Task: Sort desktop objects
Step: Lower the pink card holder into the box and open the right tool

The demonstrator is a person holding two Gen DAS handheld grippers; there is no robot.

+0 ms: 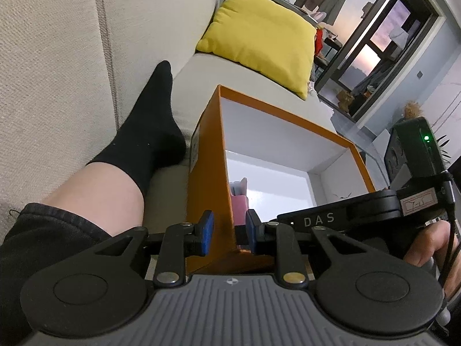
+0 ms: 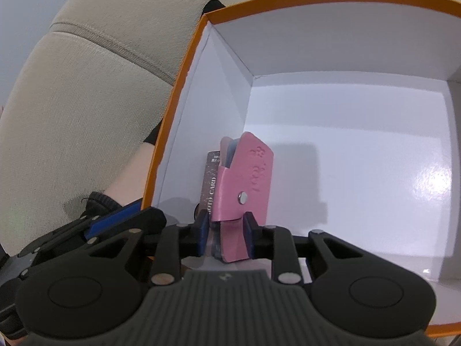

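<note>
An orange box (image 1: 288,118) with white inner walls stands open on the sofa seat. My left gripper (image 1: 229,235) is shut on the box's near wall, one blue pad outside and one inside. The right wrist view looks into the box (image 2: 173,98). There my right gripper (image 2: 226,233) is shut on a pink card holder (image 2: 245,173) with a snap button. The holder stands upright by the left inner wall, and a dark card (image 2: 211,184) sticks out beside it. The holder's top (image 1: 239,200) shows inside the box in the left wrist view.
A person's leg in a black sock (image 1: 149,121) lies on the beige sofa (image 1: 57,72), left of the box. A yellow cushion (image 1: 259,37) lies beyond the box. A hand (image 1: 426,245) holds the right gripper's handle at the right edge. Much of the box floor (image 2: 360,158) is bare.
</note>
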